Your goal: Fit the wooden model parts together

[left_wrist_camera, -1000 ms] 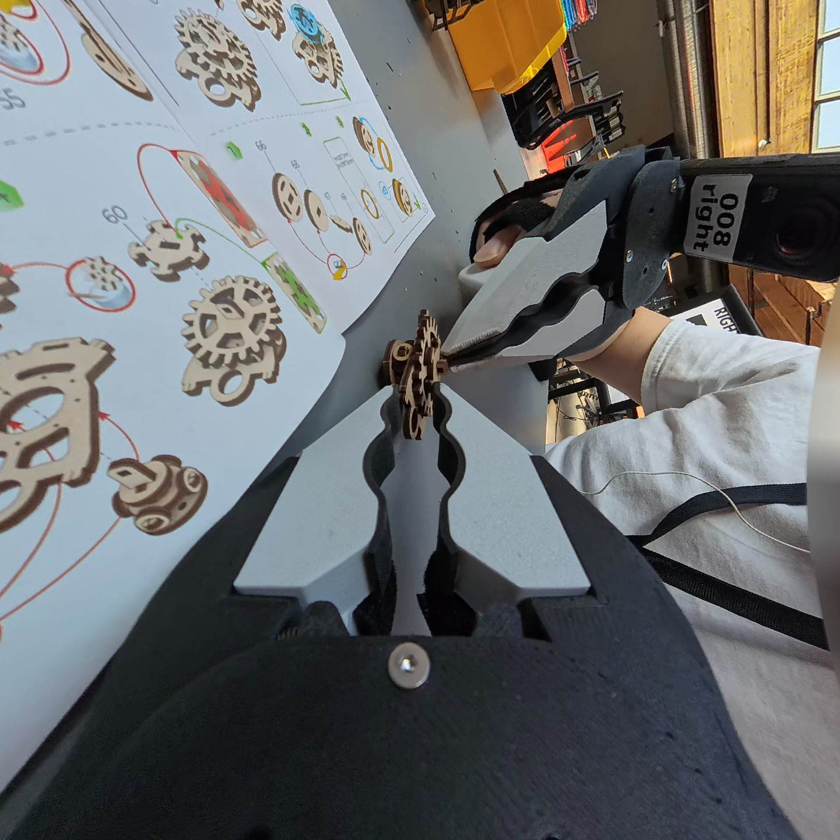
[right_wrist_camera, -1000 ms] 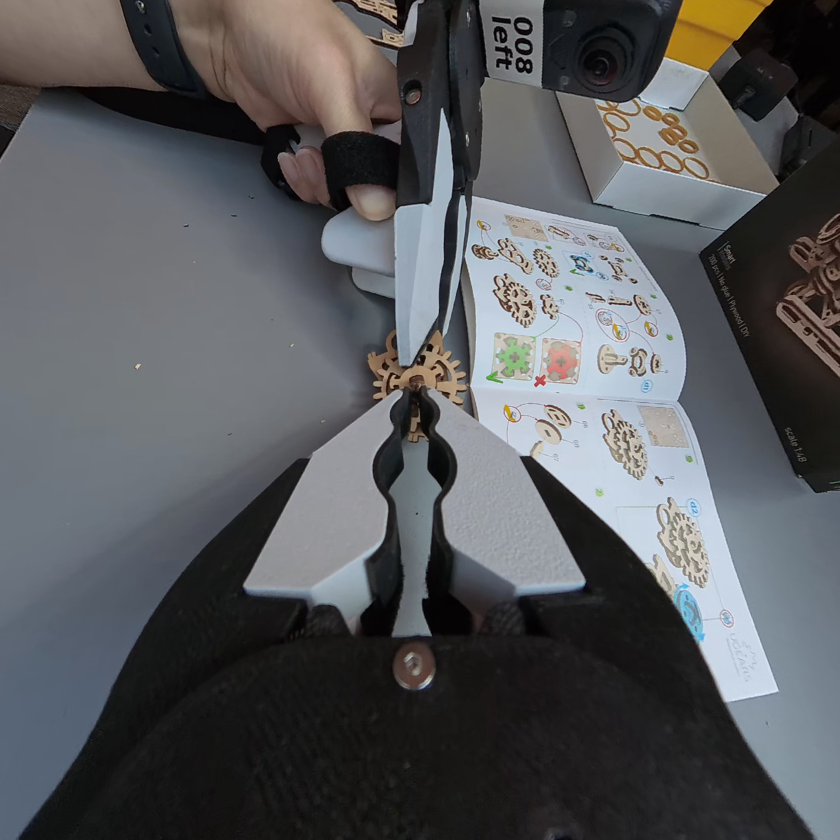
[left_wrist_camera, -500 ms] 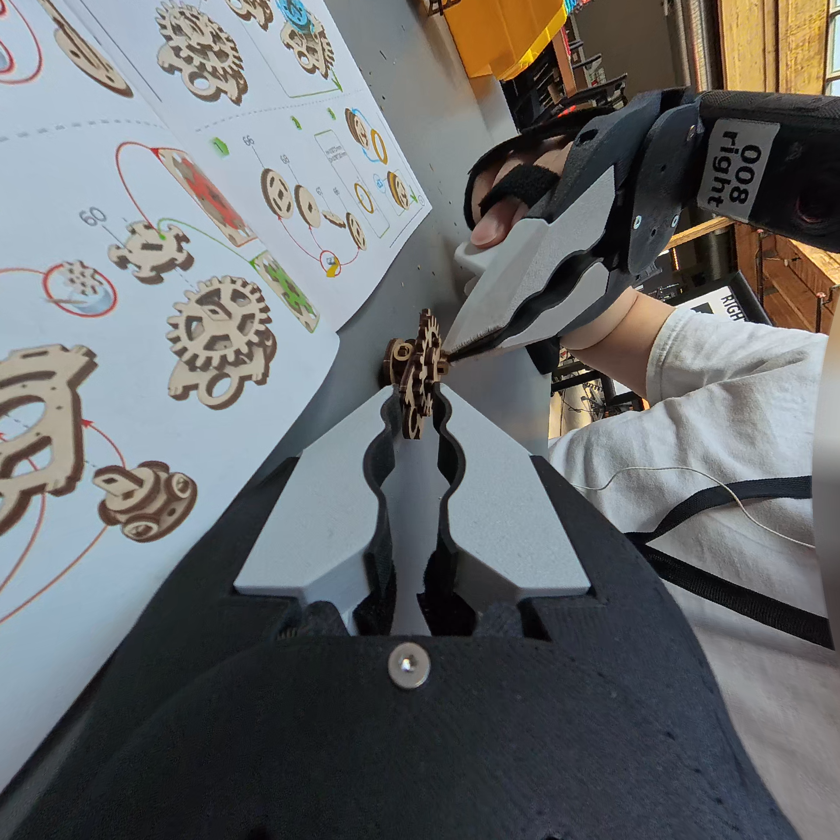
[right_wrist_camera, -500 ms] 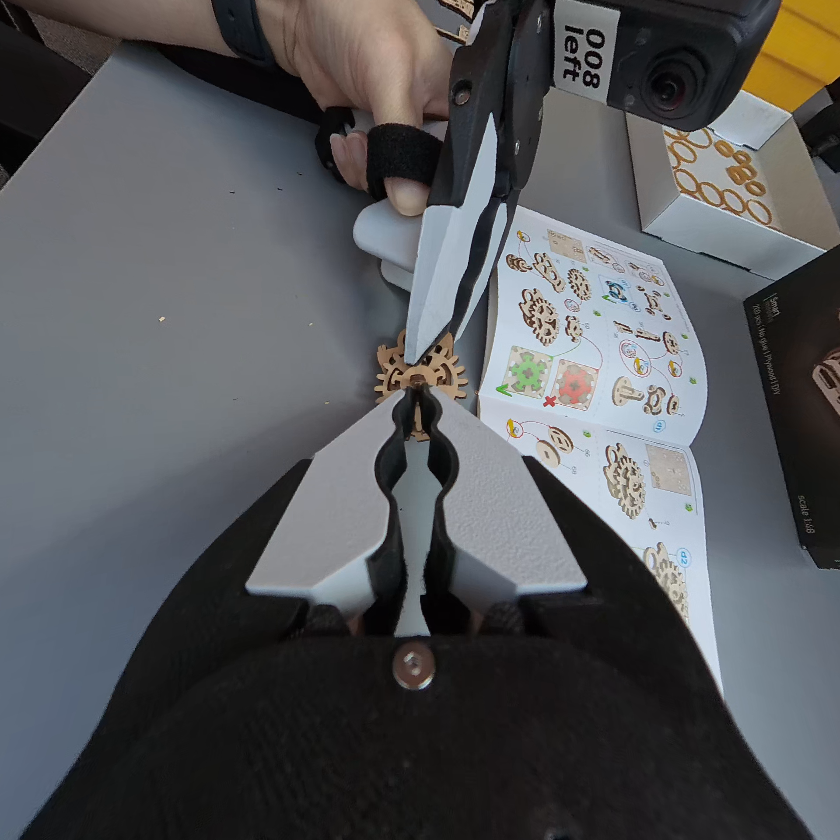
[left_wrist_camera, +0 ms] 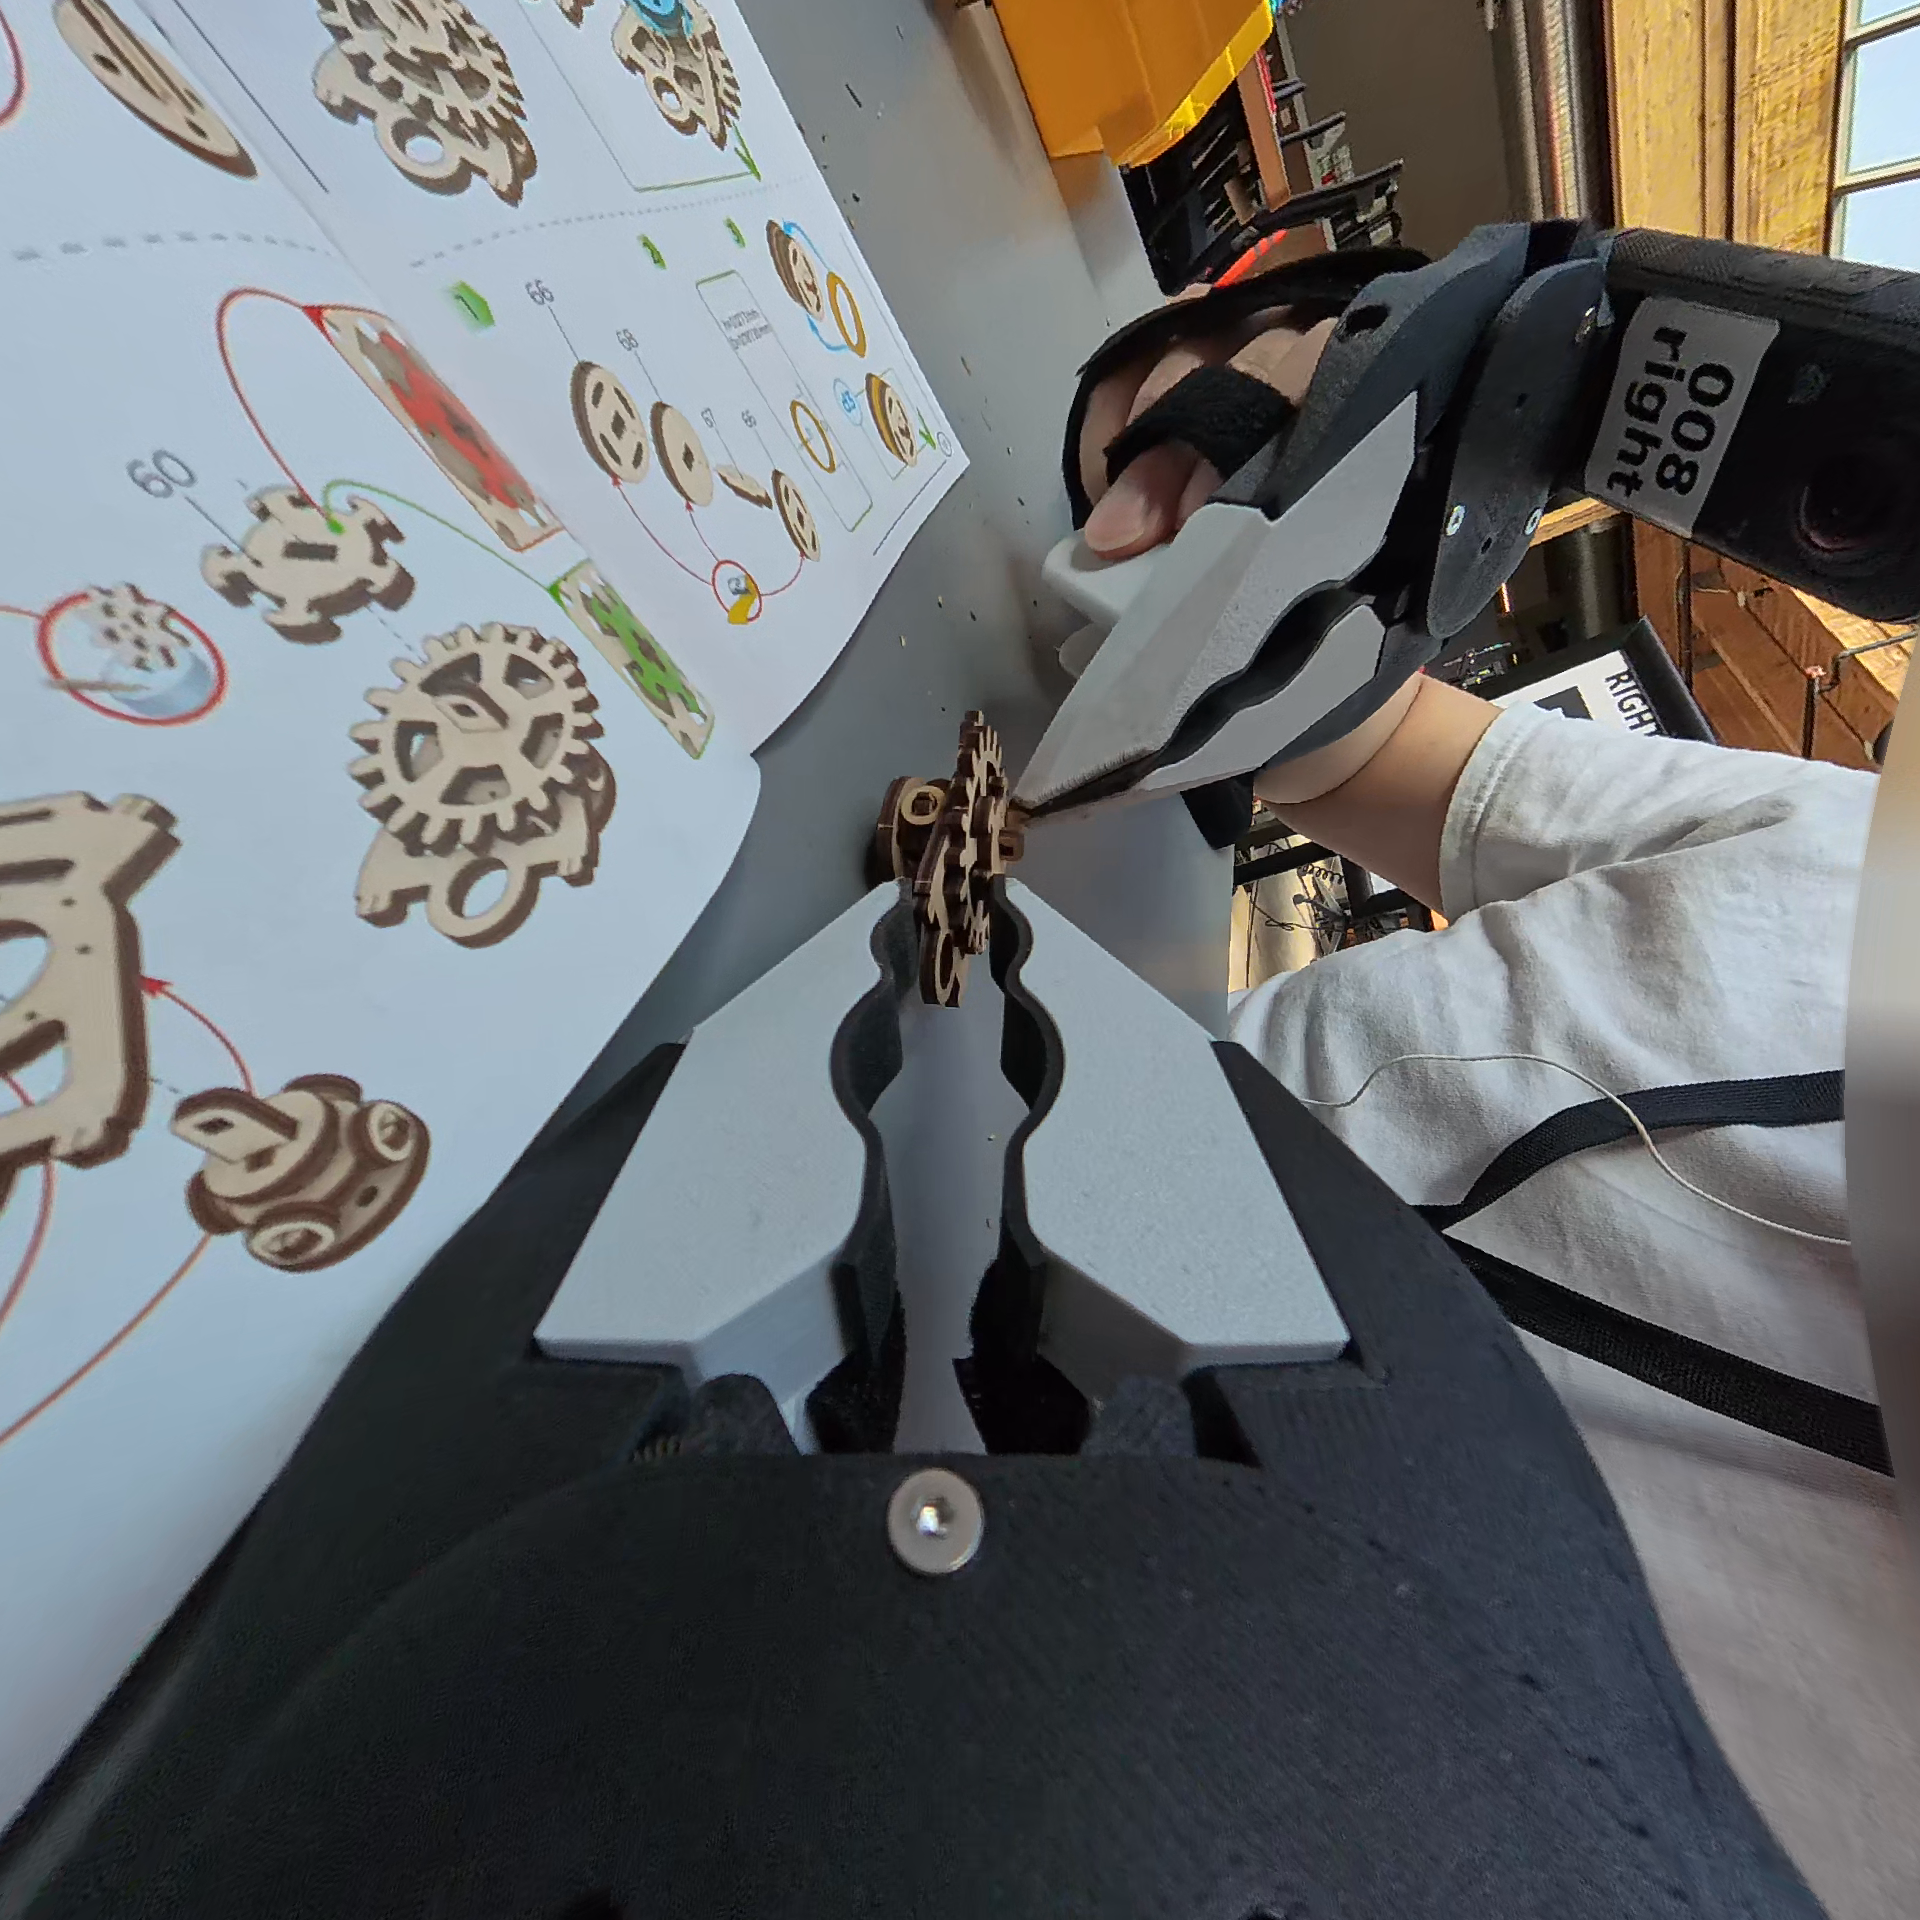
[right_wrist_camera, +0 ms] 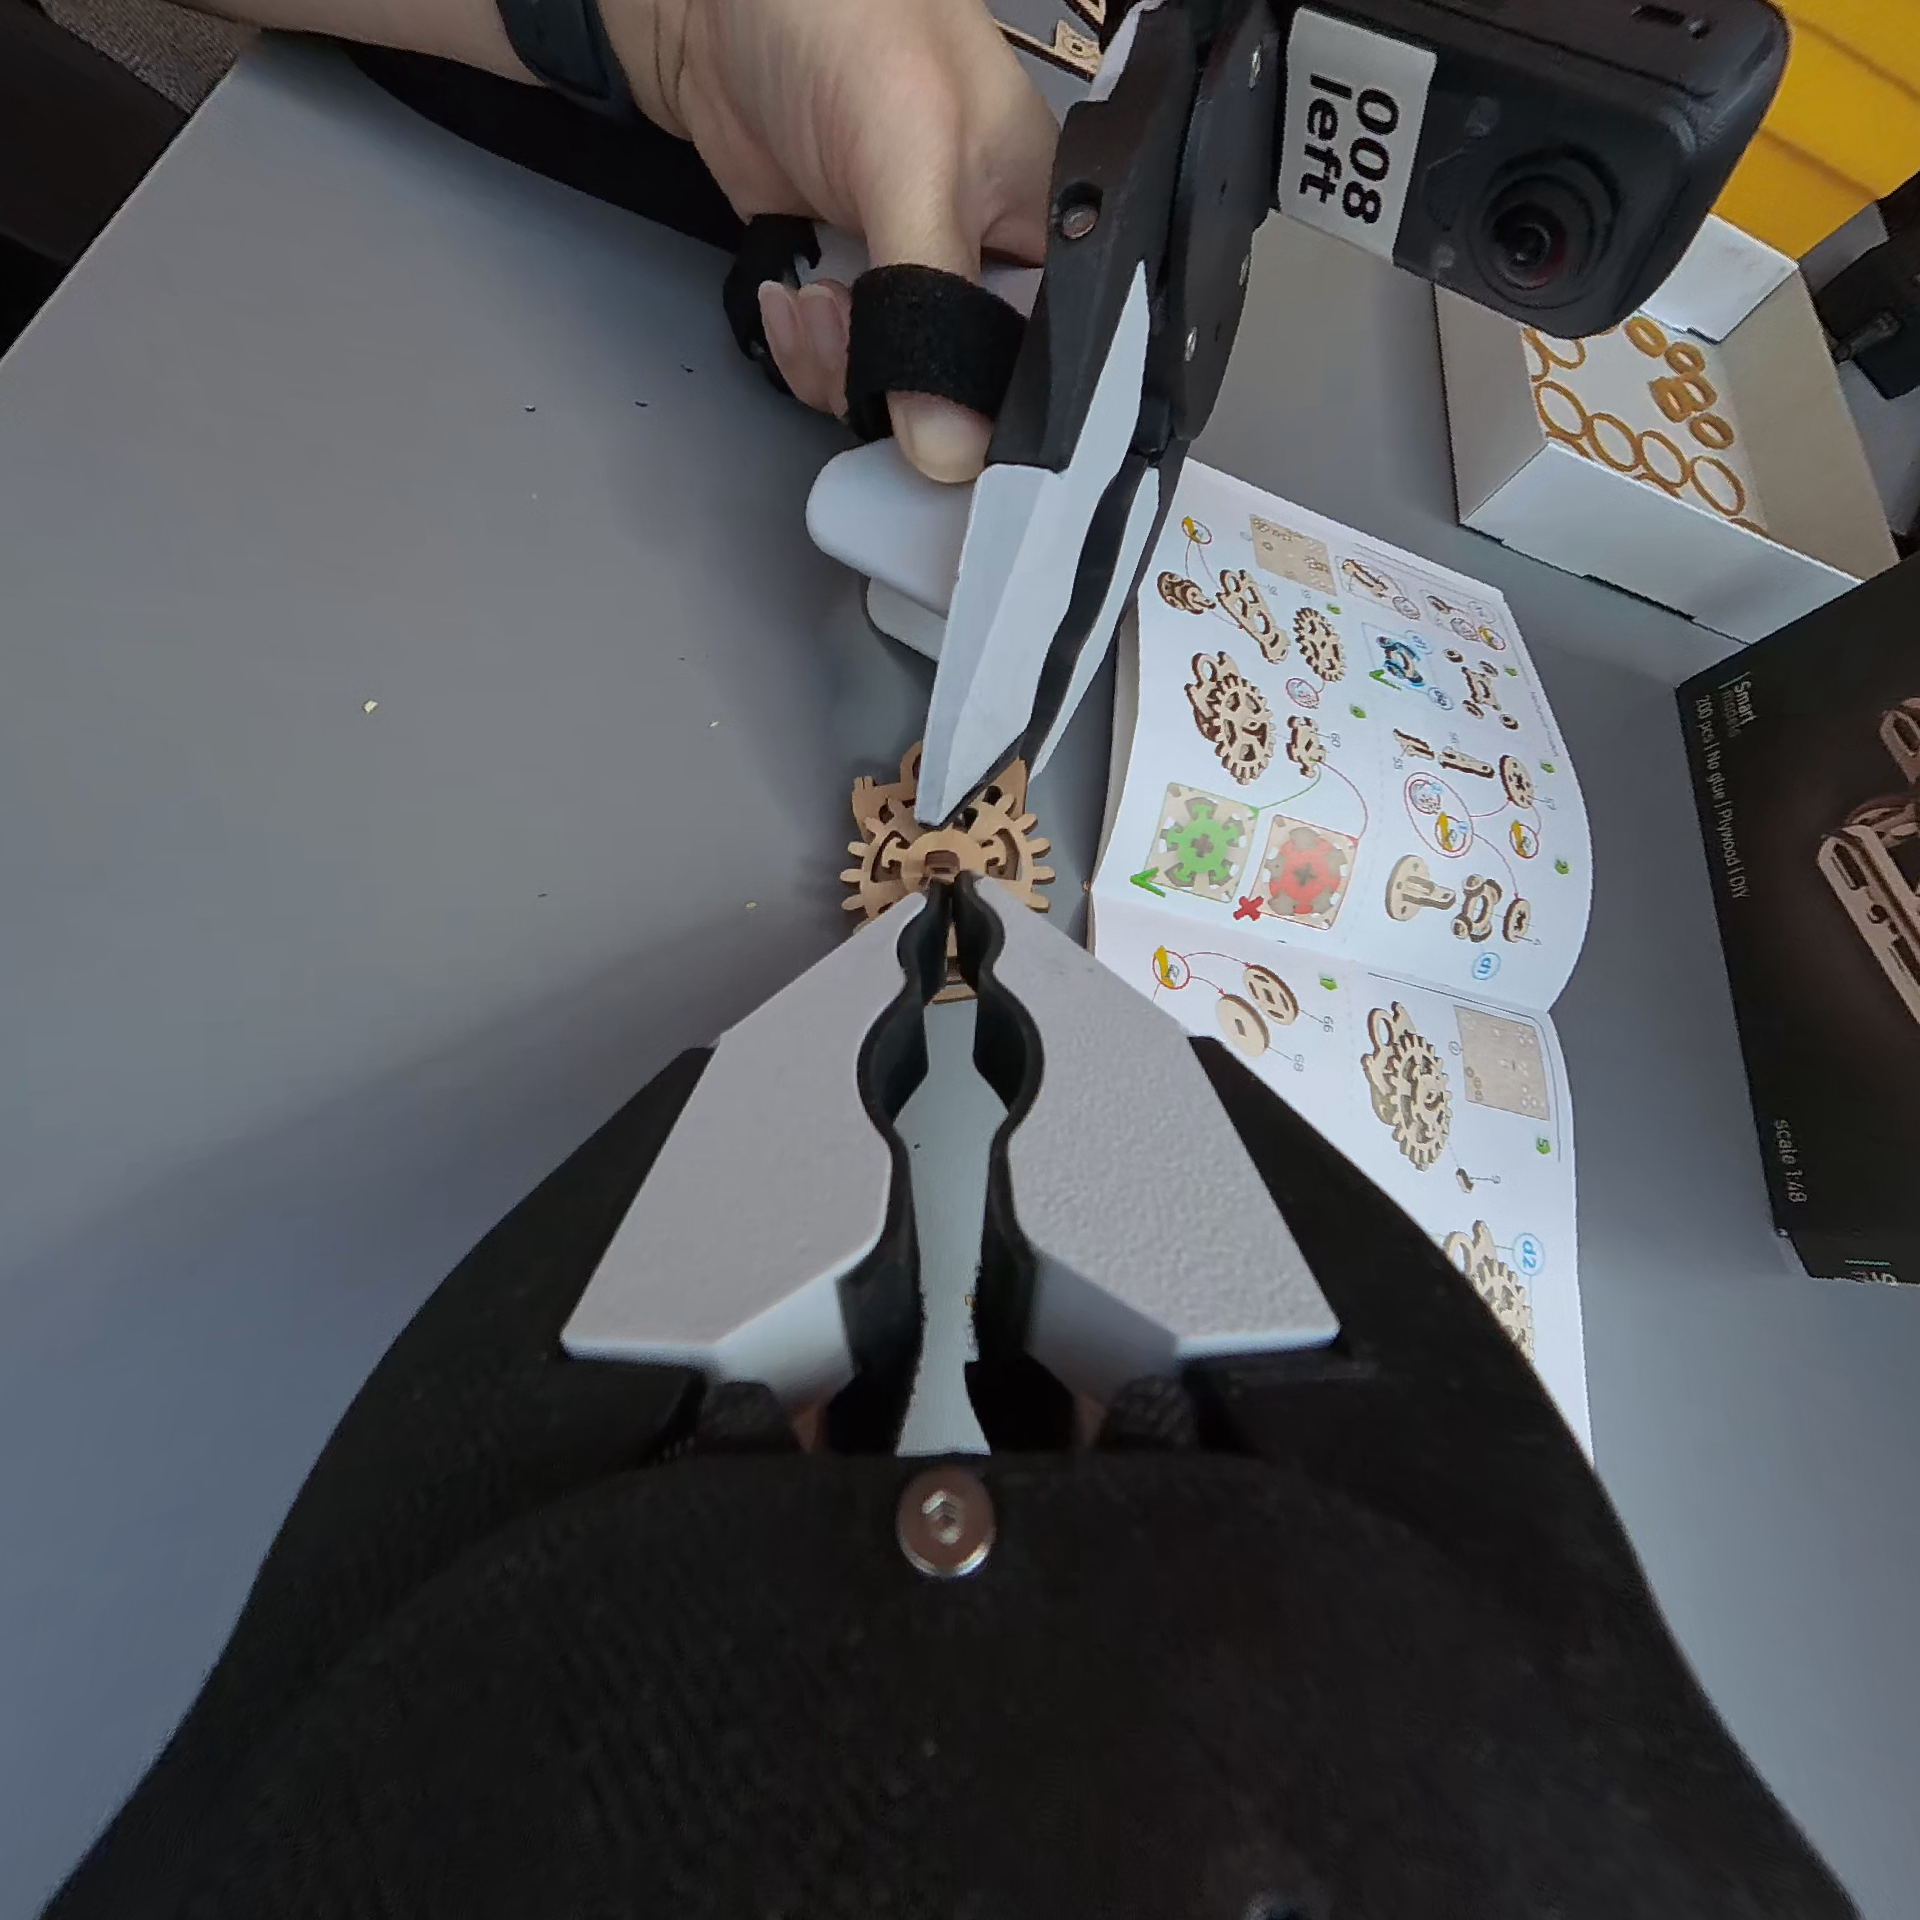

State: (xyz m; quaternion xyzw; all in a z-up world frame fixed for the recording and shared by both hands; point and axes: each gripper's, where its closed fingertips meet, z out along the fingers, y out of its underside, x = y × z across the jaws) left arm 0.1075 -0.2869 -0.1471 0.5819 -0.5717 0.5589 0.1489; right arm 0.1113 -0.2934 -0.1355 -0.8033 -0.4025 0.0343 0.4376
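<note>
A wooden gear assembly [left_wrist_camera: 956,831] with a small hub block behind it is held upright over the grey table [right_wrist_camera: 416,675]. My left gripper [left_wrist_camera: 951,909] is shut on the gear's lower rim, seen edge-on. In the right wrist view the left gripper [right_wrist_camera: 938,816] comes down from above onto the gear [right_wrist_camera: 883,868]. My right gripper [right_wrist_camera: 951,902] is shut, its tips against the gear's face just below the centre hub. It enters the left wrist view from the right [left_wrist_camera: 1023,805]. I cannot tell whether it pinches a small peg.
An open instruction booklet [right_wrist_camera: 1351,831] lies right of the gear, also in the left wrist view [left_wrist_camera: 416,468]. A white box of wooden rings [right_wrist_camera: 1662,457] and a black box [right_wrist_camera: 1818,935] stand at the right. A yellow bin [left_wrist_camera: 1122,73] is beyond. A person's white sleeve [left_wrist_camera: 1558,935] is close. Only a small space, under 4 cm, lies between the two pairs of fingers.
Both grippers stay on the gear. The right gripper's body has swung higher and steeper in the left wrist view, and the left gripper leans more to the right in the right wrist view.
</note>
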